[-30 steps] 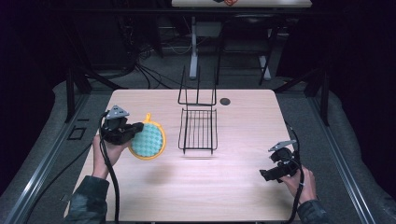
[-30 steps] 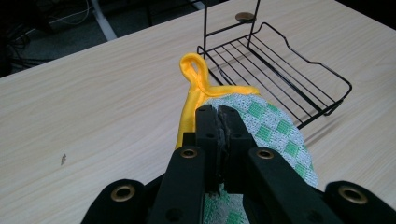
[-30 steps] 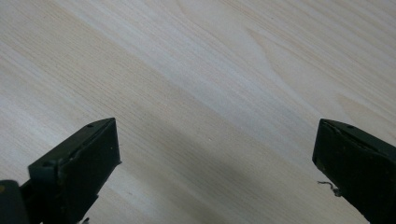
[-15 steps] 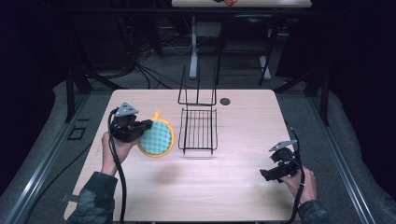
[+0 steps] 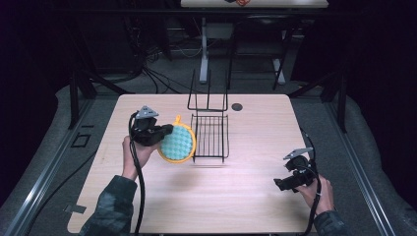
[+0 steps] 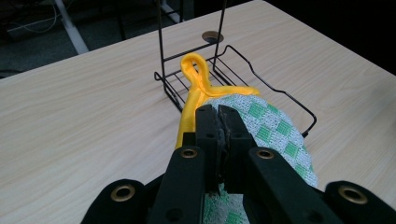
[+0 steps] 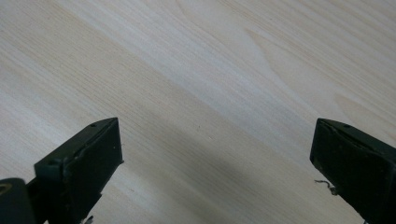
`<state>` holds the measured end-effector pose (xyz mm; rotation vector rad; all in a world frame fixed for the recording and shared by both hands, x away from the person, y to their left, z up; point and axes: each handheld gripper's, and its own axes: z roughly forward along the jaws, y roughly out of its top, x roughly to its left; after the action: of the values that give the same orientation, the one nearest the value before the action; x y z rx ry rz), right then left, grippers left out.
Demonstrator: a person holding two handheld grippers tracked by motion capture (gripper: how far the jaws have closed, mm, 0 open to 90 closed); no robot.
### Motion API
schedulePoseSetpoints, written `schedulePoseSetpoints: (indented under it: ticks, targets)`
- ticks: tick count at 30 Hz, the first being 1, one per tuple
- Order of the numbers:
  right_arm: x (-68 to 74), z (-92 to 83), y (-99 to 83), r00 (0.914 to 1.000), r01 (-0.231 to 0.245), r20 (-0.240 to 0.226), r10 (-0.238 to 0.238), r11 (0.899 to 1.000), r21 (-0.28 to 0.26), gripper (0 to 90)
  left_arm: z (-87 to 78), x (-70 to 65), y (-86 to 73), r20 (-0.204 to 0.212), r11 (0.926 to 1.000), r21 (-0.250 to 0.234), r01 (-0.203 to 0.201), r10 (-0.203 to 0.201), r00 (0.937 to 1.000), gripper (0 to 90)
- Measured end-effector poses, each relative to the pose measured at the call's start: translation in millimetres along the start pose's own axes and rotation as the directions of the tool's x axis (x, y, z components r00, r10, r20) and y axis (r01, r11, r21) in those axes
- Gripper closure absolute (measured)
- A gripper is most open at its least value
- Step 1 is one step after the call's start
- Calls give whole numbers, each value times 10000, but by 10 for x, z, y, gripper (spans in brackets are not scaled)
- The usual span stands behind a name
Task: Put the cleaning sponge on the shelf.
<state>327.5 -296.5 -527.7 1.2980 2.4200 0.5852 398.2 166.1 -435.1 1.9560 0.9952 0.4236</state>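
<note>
A round green-checked pot holder (image 5: pixel 178 143) with a yellow rim and hanging loop stands on edge in my left gripper (image 5: pixel 166 132), just left of a black wire rack (image 5: pixel 211 137). In the left gripper view the jaws (image 6: pixel 218 112) are pressed together on the pot holder (image 6: pixel 271 123), and its yellow loop points toward the wire rack (image 6: pixel 224 60). My right gripper (image 5: pixel 279 184) rests low over the table near the front right. Its jaws (image 7: pixel 217 149) stand wide apart with bare wood between them, and they have just been closing a little.
The light wooden table (image 5: pixel 255 123) has a round dark cable hole (image 5: pixel 237 106) behind the rack. The rack's tall wire back rises at its far end. Dark floor, metal frames and cables surround the table.
My left gripper has carried the pot holder to the right, up to the rack's left side. The right hand has stayed where it was.
</note>
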Motion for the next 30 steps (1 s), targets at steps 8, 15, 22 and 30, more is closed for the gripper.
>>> schedulePoseSetpoints:
  ticks: [8,15,22,30]
  targets:
    - [4,-2,4,10000,-13,-55,14,10000,23,26,186,-33,2,-14,9989,86,453,-453,9990,880]
    - [-7,9,4,9999,-56,-97,57,9999,117,35,318,-56,-5,65,9976,-25,697,-697,9975,880]
    - [-19,24,-8,9999,-86,-137,88,9998,157,36,453,-89,6,204,9958,-142,900,-897,9958,880]
    - [-19,17,-8,9999,-57,-147,60,9998,214,43,560,-100,27,424,9930,-331,1137,-1122,9928,880]
